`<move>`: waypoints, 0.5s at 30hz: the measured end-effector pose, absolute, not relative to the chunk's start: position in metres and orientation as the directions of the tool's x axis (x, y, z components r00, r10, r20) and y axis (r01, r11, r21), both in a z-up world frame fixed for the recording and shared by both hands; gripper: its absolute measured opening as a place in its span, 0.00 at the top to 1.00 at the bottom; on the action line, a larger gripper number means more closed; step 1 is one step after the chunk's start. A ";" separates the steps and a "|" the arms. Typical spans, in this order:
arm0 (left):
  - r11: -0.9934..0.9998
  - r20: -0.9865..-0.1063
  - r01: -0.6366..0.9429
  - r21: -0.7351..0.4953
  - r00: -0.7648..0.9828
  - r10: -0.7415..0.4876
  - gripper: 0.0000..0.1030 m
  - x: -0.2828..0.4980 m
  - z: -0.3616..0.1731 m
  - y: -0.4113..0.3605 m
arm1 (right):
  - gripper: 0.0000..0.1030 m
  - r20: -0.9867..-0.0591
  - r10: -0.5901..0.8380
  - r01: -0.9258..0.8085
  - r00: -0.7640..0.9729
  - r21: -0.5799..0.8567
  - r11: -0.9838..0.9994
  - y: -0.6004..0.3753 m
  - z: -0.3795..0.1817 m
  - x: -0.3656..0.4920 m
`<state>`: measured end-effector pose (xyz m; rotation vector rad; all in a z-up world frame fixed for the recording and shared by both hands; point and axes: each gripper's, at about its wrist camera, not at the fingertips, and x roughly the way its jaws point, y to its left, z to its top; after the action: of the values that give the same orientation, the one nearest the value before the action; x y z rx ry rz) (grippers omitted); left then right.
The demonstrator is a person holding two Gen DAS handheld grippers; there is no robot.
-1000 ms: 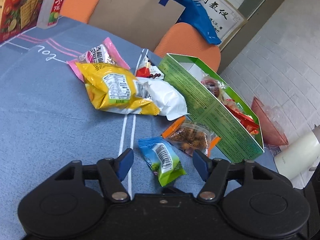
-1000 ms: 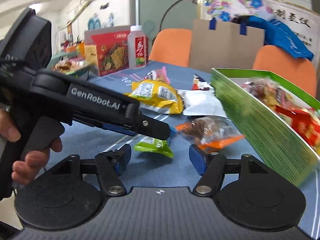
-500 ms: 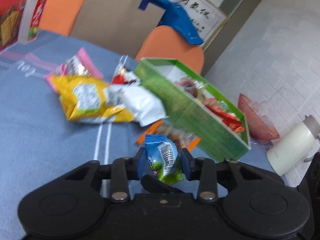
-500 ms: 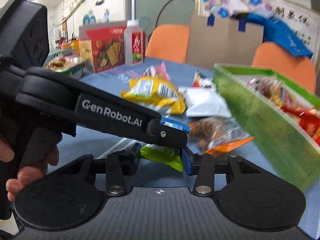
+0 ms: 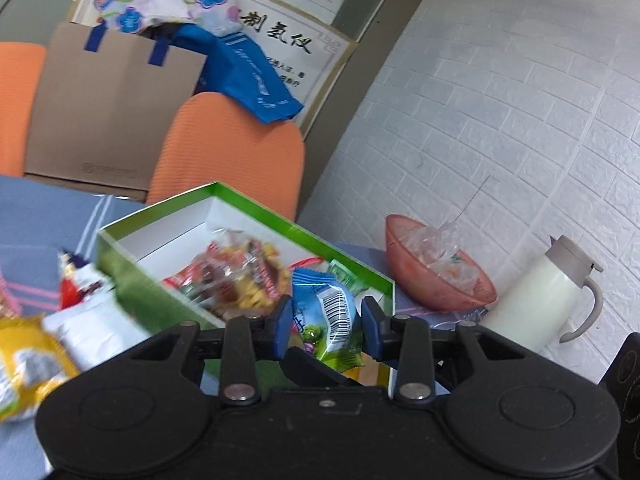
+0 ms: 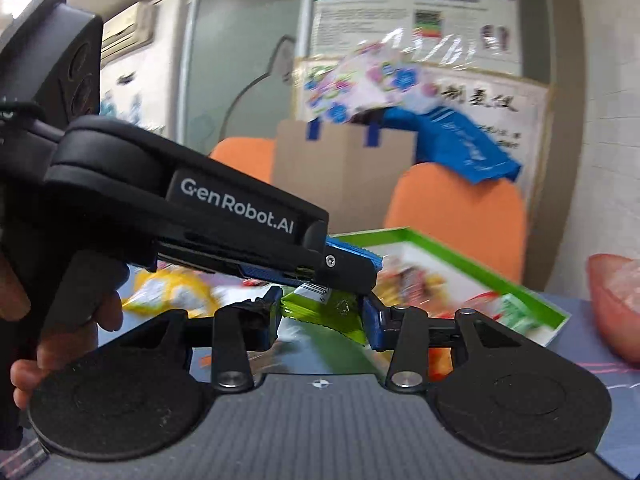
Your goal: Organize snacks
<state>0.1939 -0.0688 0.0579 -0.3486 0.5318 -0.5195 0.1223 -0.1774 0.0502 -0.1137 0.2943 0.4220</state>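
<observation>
A small blue and green snack packet [image 5: 332, 312] with a barcode hangs off the table in front of the green box [image 5: 160, 296]. My left gripper [image 5: 326, 320] is shut on its middle. In the right wrist view the left gripper's finger [image 6: 344, 266] lies across the packet [image 6: 320, 312], and my right gripper [image 6: 322, 316] is shut on its green lower end. The box stands open with several wrapped snacks [image 5: 240, 272] inside; its far rim [image 6: 460, 256] shows beyond the packet.
A yellow bag [image 5: 28, 360] and a white bag [image 5: 92, 328] lie left of the box. A pink bowl [image 5: 436, 280] and a white jug [image 5: 540, 292] stand to its right by the wall. Orange chairs [image 5: 228, 152] and a cardboard sheet [image 5: 108, 112] stand behind. A hand [image 6: 24, 360] grips the left handle.
Both grippers closed on the packet that lay on the table. They lifted it and carried it right toward the green box; the bowl and jug came into view.
</observation>
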 end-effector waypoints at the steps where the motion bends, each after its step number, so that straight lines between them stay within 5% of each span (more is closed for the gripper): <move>1: 0.814 -0.390 0.379 -0.441 0.736 -0.554 0.18 0.201 0.059 -0.072 | 0.30 -0.299 0.381 -0.413 0.875 -0.050 0.909 -0.181 0.050 0.129; 8: 0.828 -0.402 0.380 -0.413 0.740 -0.540 0.16 0.235 0.052 -0.087 | 0.30 -0.284 0.361 -0.387 0.888 -0.037 0.922 -0.192 0.039 0.165; 9: 0.840 -0.420 0.374 -0.393 0.739 -0.526 0.05 0.238 0.049 -0.088 | 0.29 -0.284 0.358 -0.383 0.889 -0.035 0.923 -0.191 0.036 0.169; 11: 0.868 -0.451 0.344 -0.359 0.749 -0.484 0.00 0.235 0.042 -0.088 | 0.00 -0.307 0.316 -0.347 0.898 -0.048 0.937 -0.188 0.027 0.173; 15: 0.863 -0.401 0.326 -0.387 0.783 -0.476 0.00 0.207 0.035 -0.063 | 0.00 -0.287 0.296 -0.327 0.911 -0.064 0.943 -0.188 0.017 0.159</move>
<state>0.2067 -0.0626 0.0355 -0.3069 0.5113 -0.4399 0.1587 -0.1877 0.0168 -0.1120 0.2777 0.3216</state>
